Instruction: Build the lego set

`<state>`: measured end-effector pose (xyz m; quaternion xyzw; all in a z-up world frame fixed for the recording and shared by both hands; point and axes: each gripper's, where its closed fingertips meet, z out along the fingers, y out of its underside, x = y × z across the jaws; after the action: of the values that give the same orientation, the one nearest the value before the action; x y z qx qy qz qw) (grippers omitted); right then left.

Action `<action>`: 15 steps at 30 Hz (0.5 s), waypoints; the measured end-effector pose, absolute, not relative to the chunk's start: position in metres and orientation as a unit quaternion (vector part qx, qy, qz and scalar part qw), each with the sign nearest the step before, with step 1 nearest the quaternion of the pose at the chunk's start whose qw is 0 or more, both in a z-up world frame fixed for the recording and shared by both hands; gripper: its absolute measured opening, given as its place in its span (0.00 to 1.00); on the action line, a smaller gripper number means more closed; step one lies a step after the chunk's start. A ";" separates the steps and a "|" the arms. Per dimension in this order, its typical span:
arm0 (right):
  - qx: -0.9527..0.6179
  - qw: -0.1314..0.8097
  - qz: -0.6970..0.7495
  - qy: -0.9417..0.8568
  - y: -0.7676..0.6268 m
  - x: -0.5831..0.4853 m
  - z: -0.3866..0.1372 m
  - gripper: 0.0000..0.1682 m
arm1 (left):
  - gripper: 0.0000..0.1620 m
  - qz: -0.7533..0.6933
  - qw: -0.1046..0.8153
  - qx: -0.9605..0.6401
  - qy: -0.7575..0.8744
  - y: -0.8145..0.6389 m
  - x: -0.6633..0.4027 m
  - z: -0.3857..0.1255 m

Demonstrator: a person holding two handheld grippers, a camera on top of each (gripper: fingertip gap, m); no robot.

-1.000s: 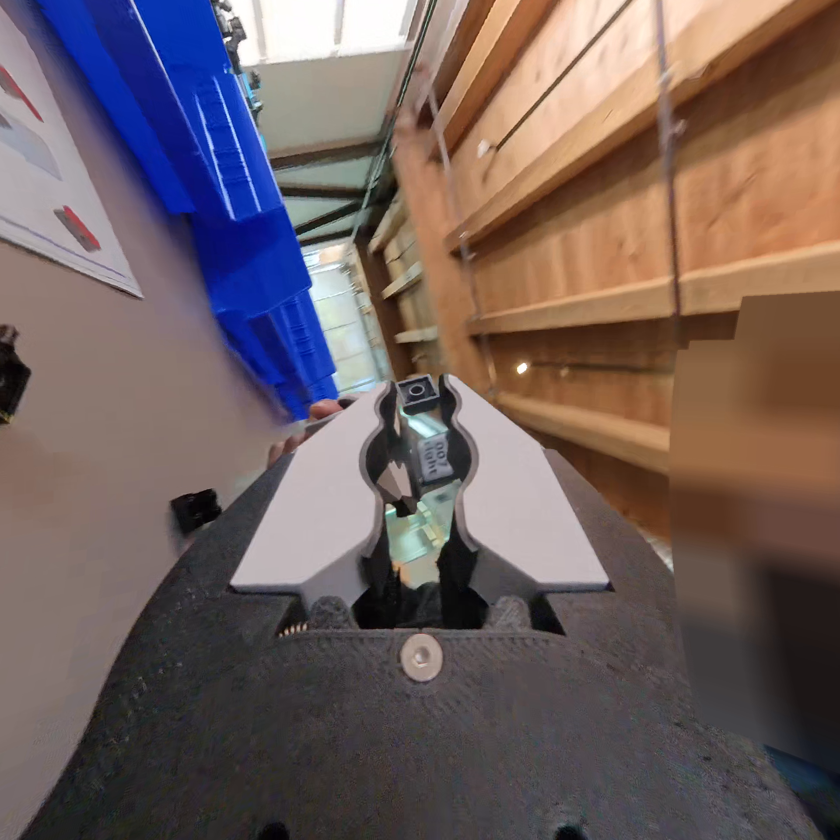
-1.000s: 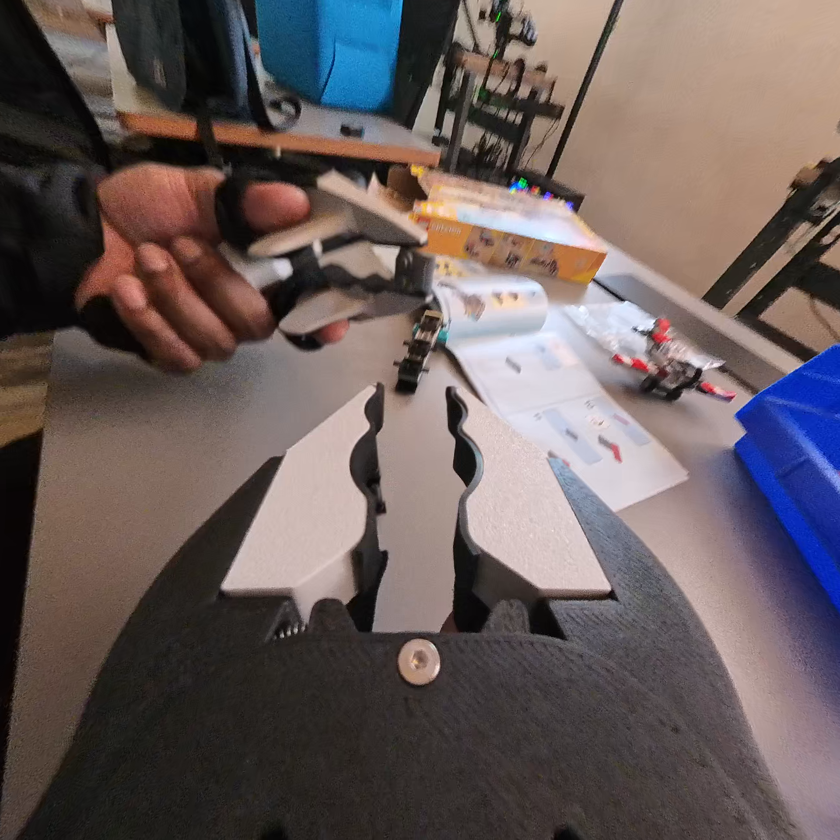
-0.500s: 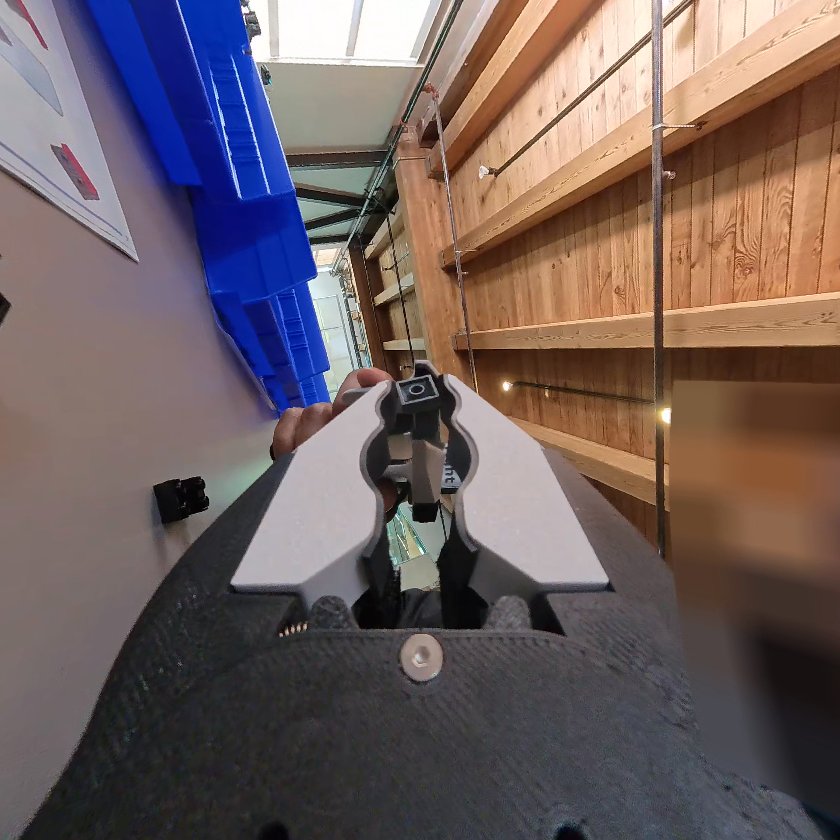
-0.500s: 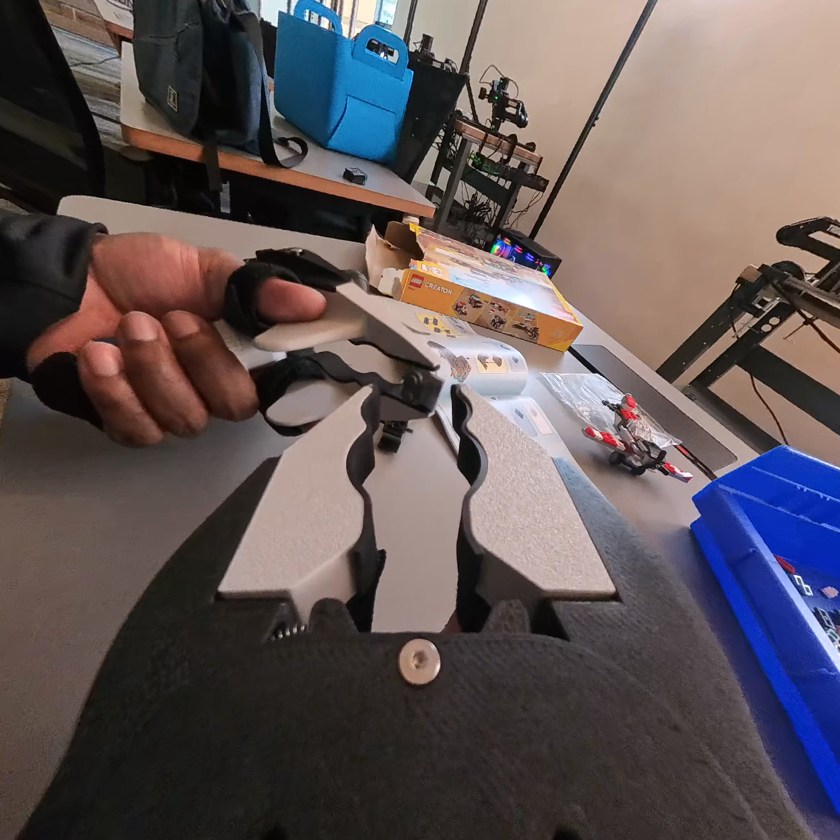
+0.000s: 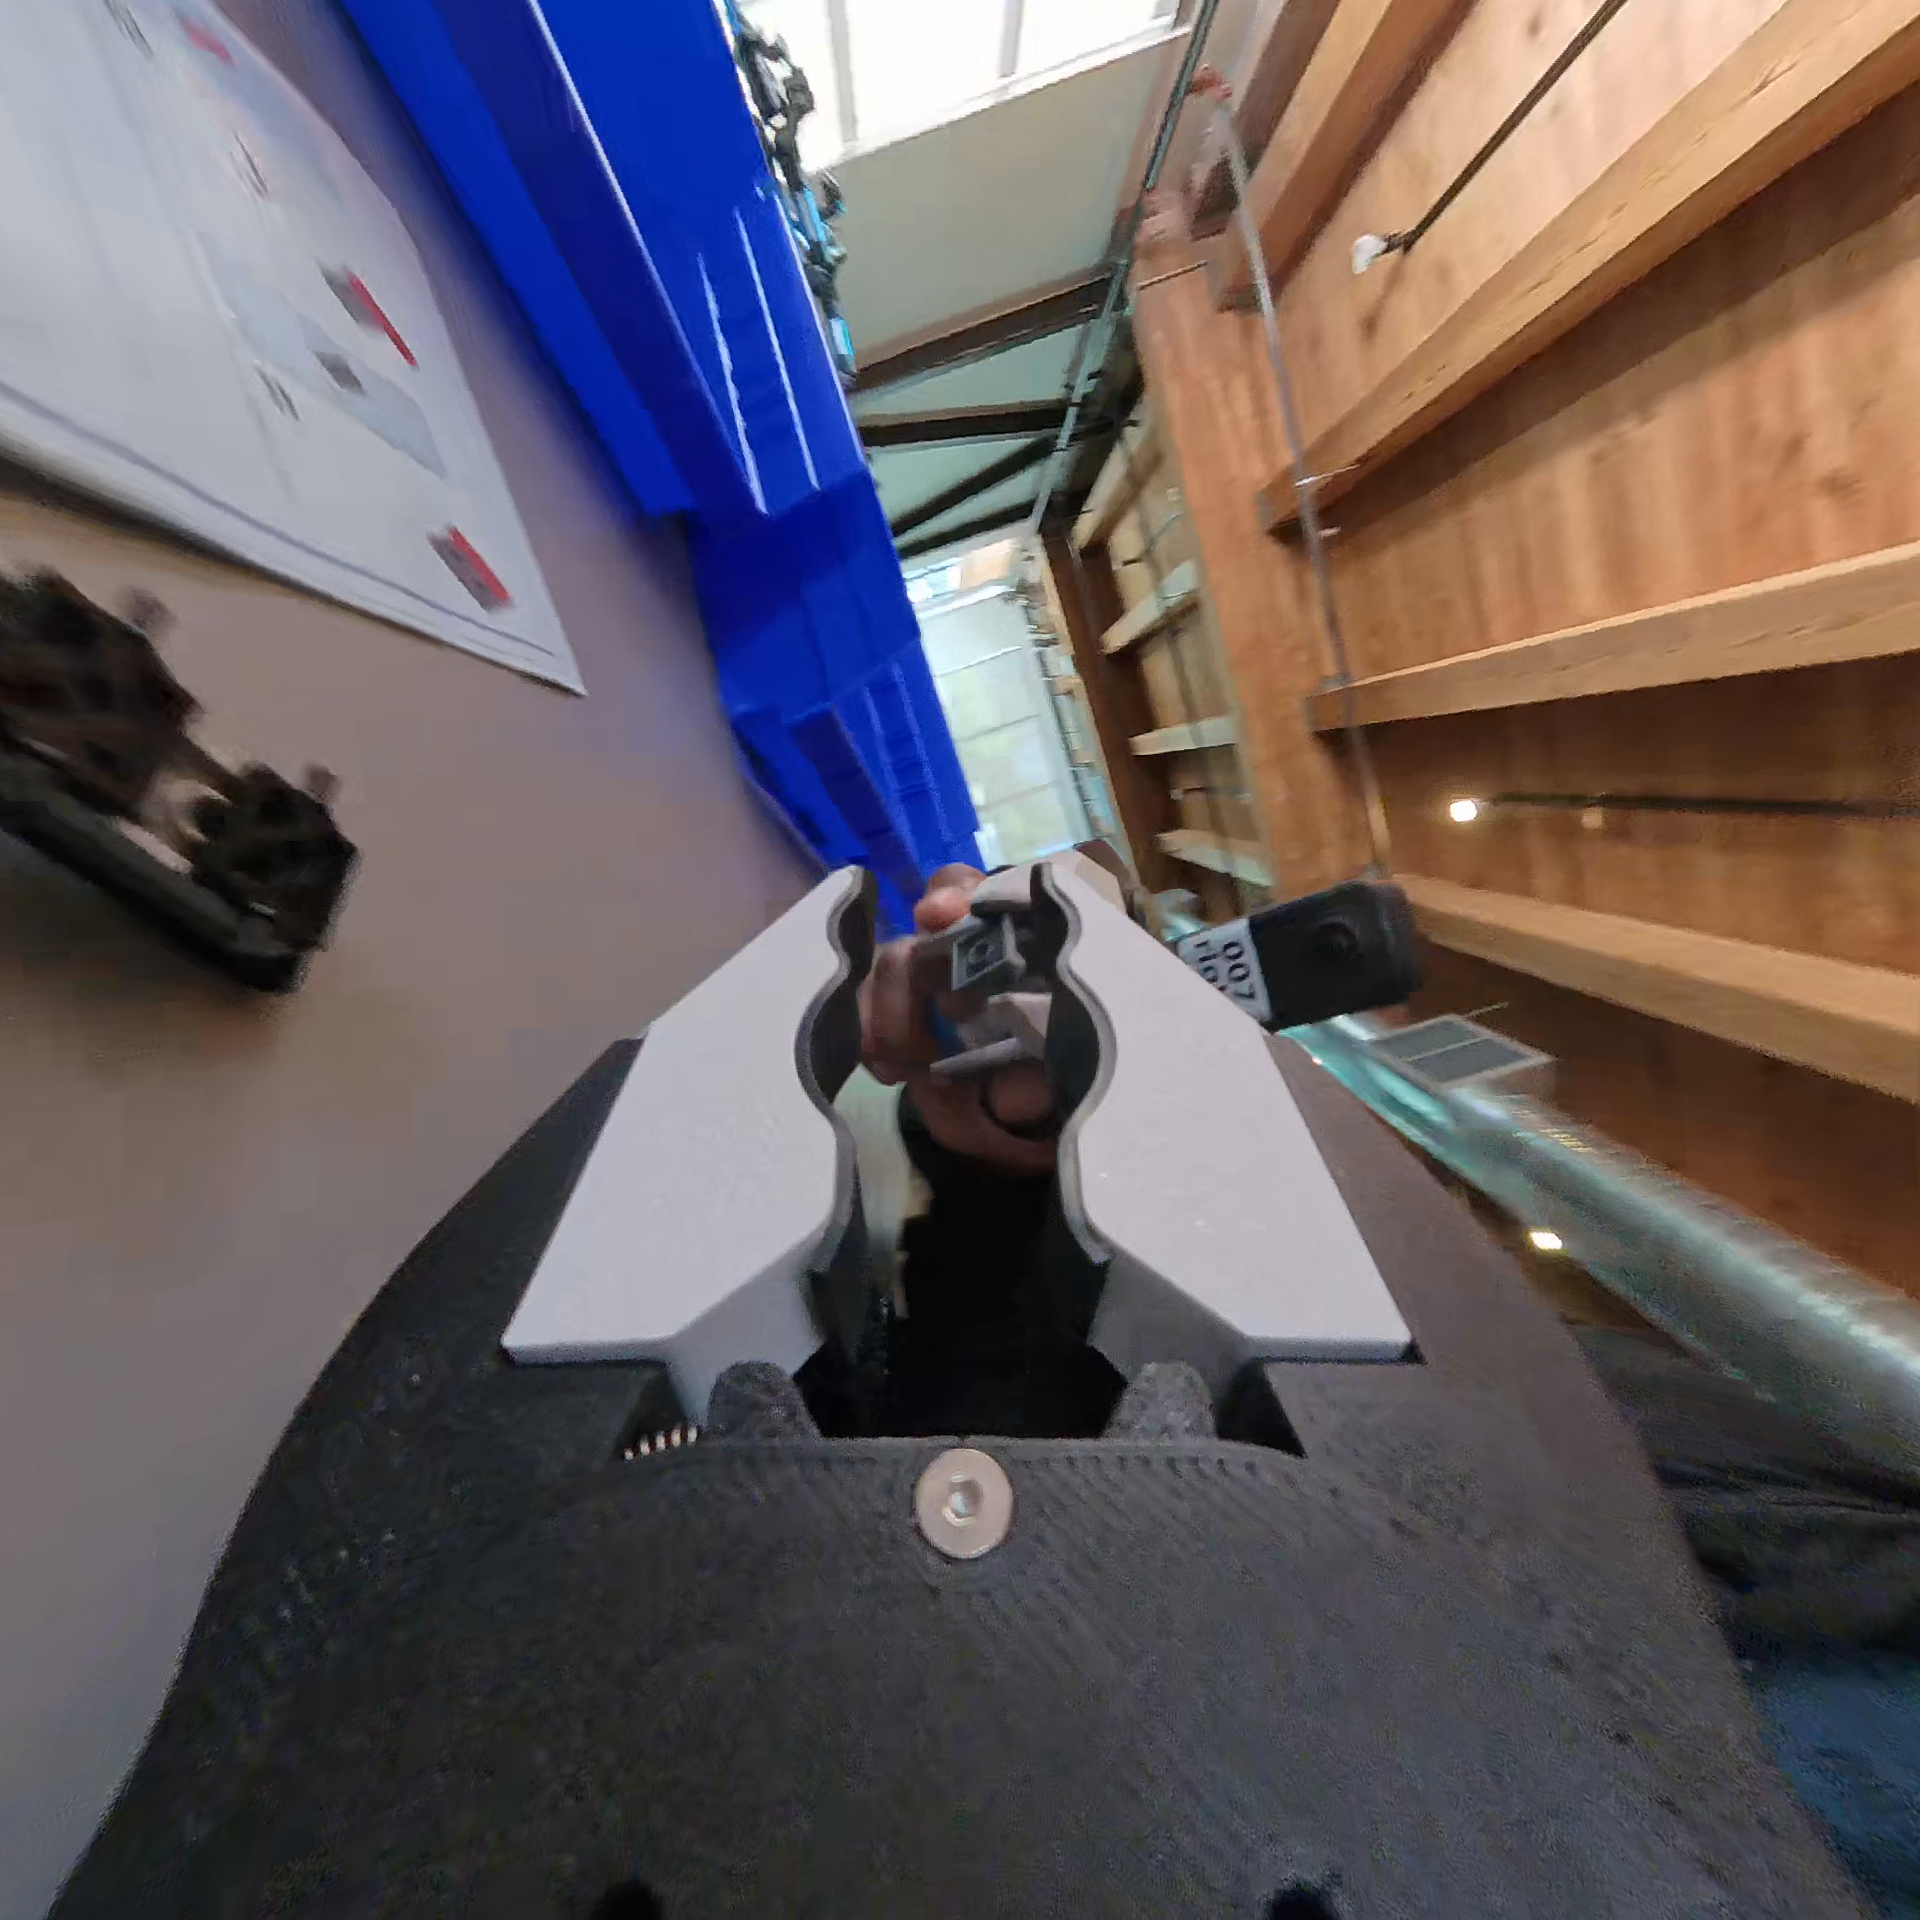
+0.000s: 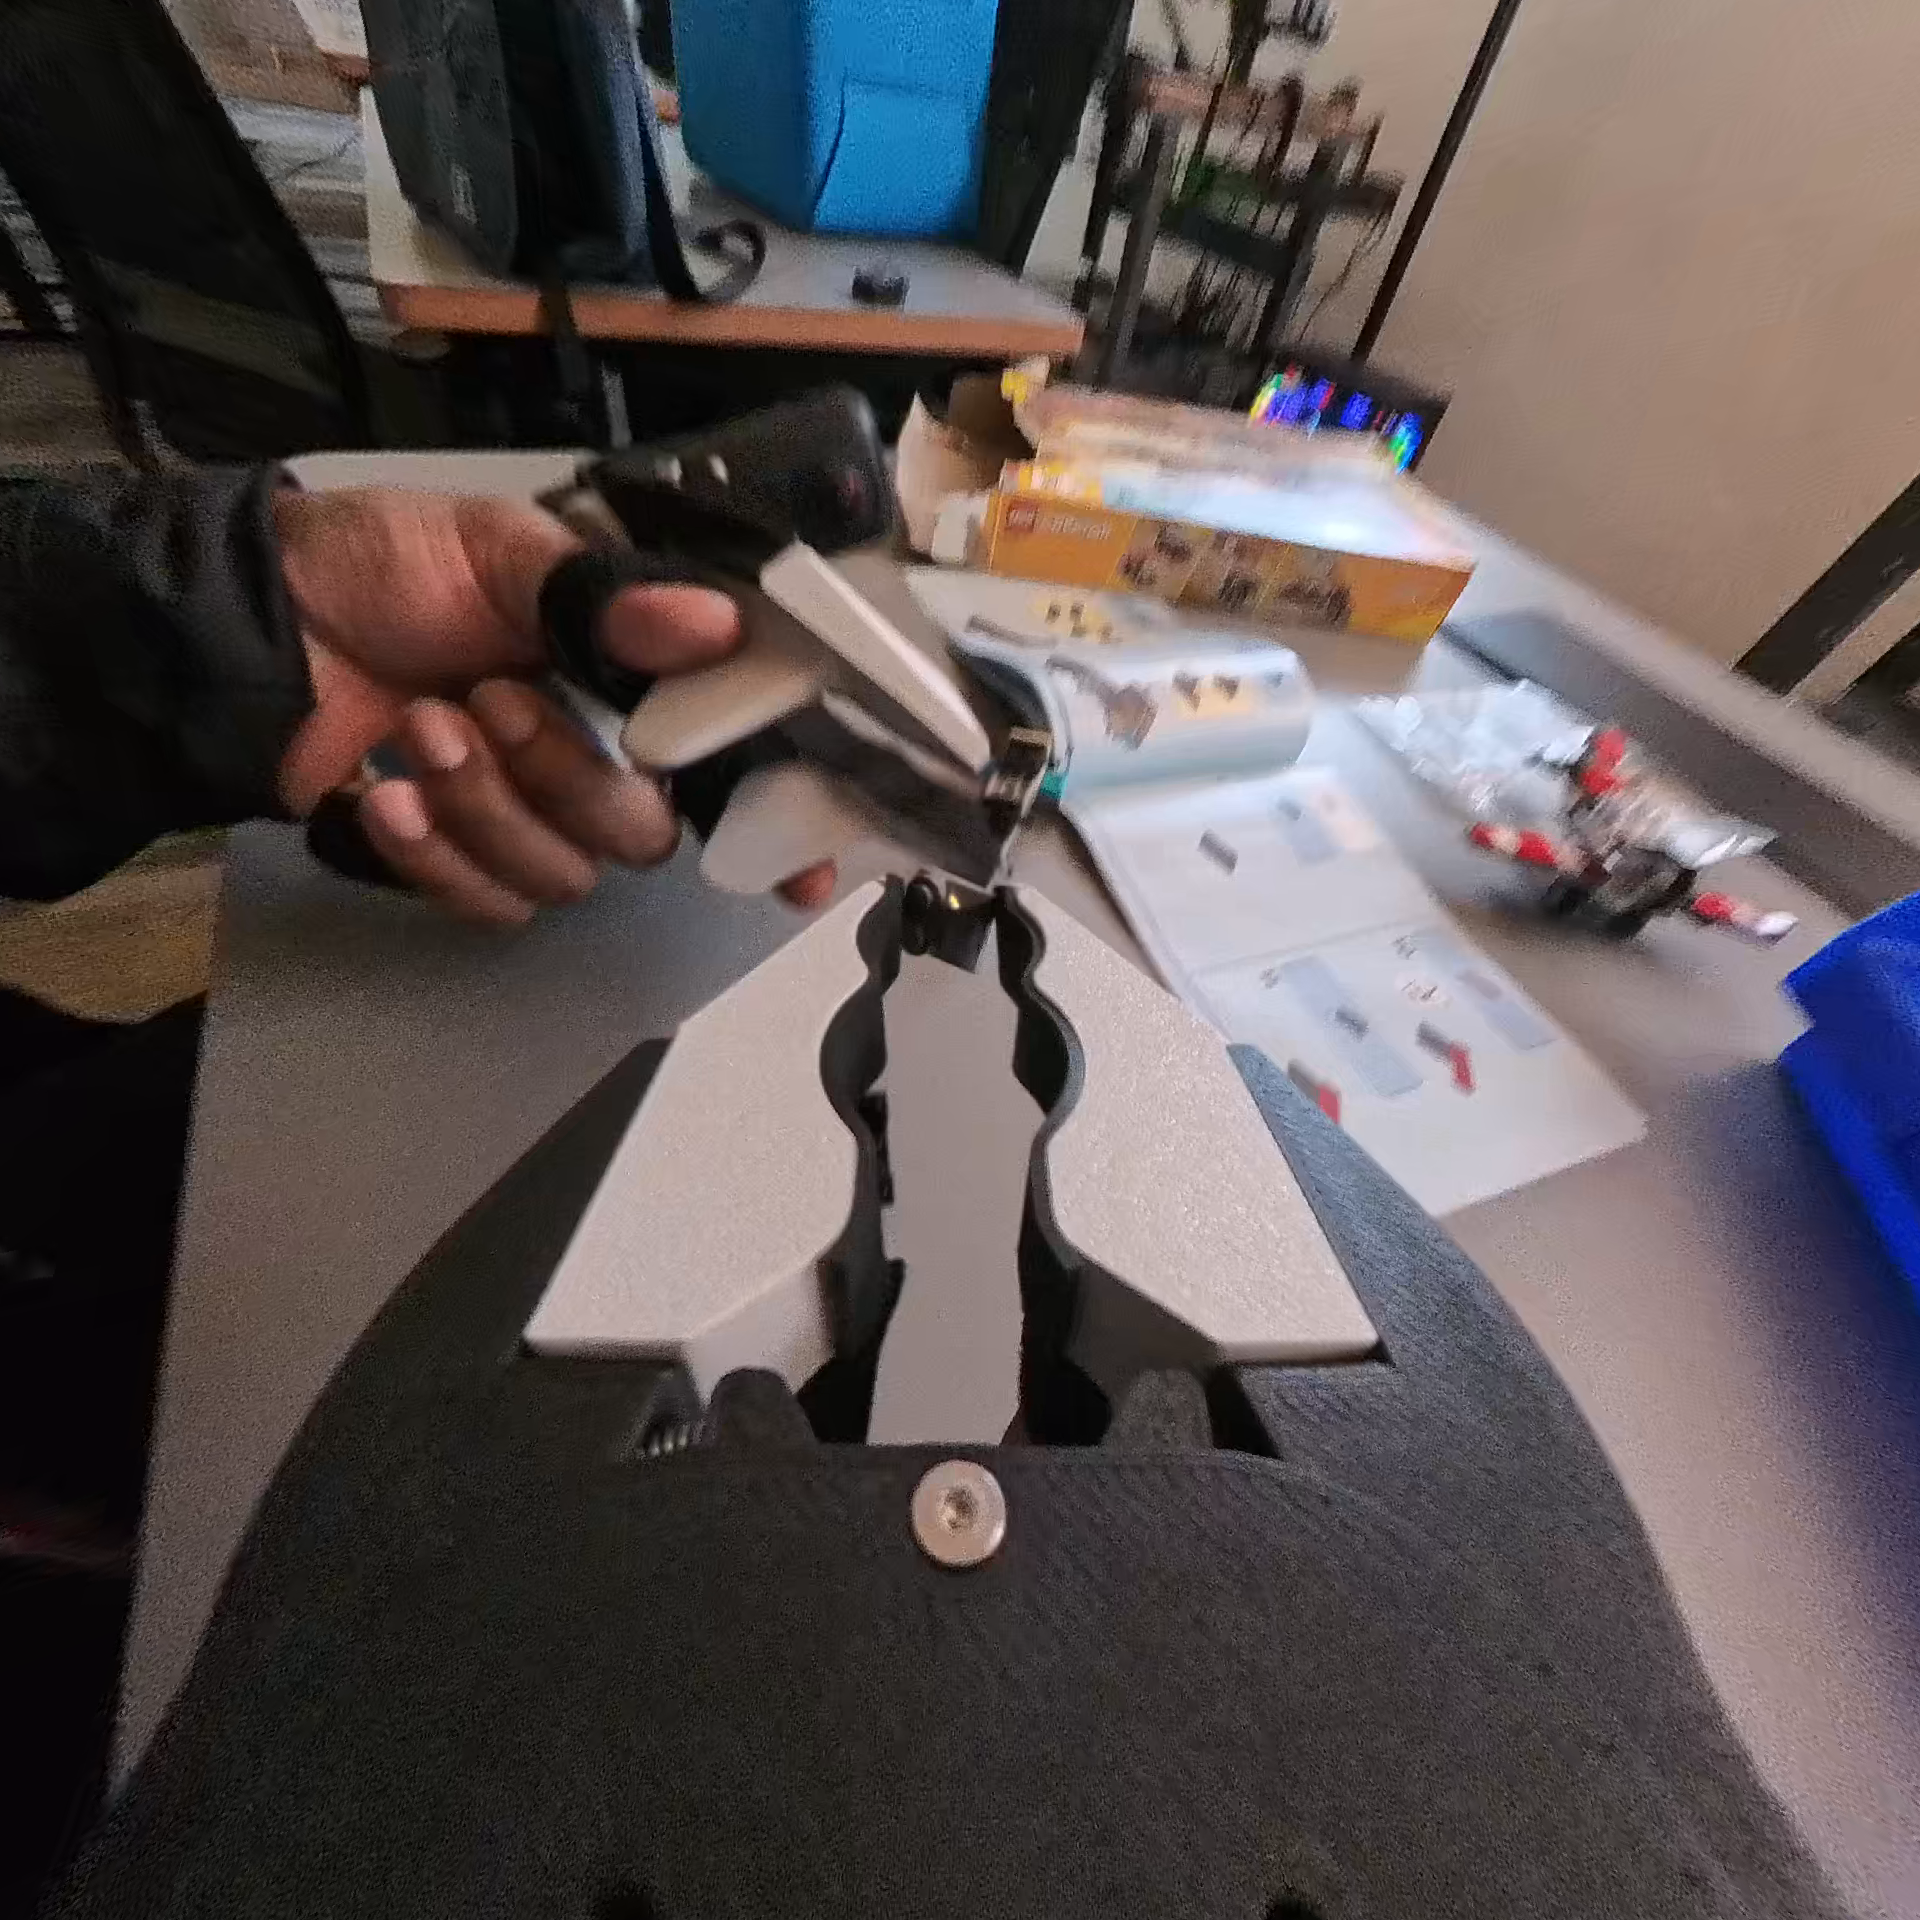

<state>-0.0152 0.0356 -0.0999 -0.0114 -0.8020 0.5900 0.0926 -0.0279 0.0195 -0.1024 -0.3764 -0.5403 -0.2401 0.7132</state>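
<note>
In the right wrist view, the right tool (image 6: 948, 914) has its 2 grey fingers pinched almost together on a small dark grey lego piece (image 6: 943, 927), in the middle of the frame. Just above it, the left tool (image 6: 997, 774) comes in from the left, held by a hand (image 6: 457, 691) in a black sleeve. A small black lego brick (image 6: 1016, 771) sits at its tip, but this blurry view does not show how tight the hold is.

In the left wrist view, the left tool (image 5: 951, 920) has a wide gap between its fingers. The small black lego brick (image 5: 982, 951) shows near the right finger tip, and I cannot tell if it is gripped.

On the grey desk (image 6: 416, 1039), a white open booklet (image 6: 1351, 997) lies to the right of the middle. A yellow cardboard box (image 6: 1216, 540) lies behind it in the upper middle. A red and black lego model (image 6: 1621, 862) rests on clear plastic wrap at the right. A blue plastic bin (image 6: 1870, 1060) sits at the right edge. A dark, blurry lego build (image 5: 156, 831) shows at the left of the left wrist view.
</note>
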 end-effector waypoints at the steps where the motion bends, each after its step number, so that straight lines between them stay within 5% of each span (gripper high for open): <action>1: -0.022 0.072 0.571 -0.818 0.039 -0.016 -0.107 0.10 | 0.18 -0.218 0.711 -0.391 -0.542 0.012 -0.029 -0.103; 6: -0.041 -0.044 0.447 -0.892 0.052 -0.002 -0.144 0.10 | 0.18 -0.136 0.693 -0.447 -0.549 -0.016 -0.029 -0.107; 15: 0.024 -0.045 0.329 -0.943 0.046 0.003 -0.168 0.11 | 0.18 -0.111 0.681 -0.507 -0.517 -0.033 -0.017 -0.107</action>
<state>0.0025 0.0455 -0.1683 0.0243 -0.9430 0.3288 -0.0451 -0.0167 -0.0331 -0.1073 -0.5068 -0.5173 -0.1107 0.6806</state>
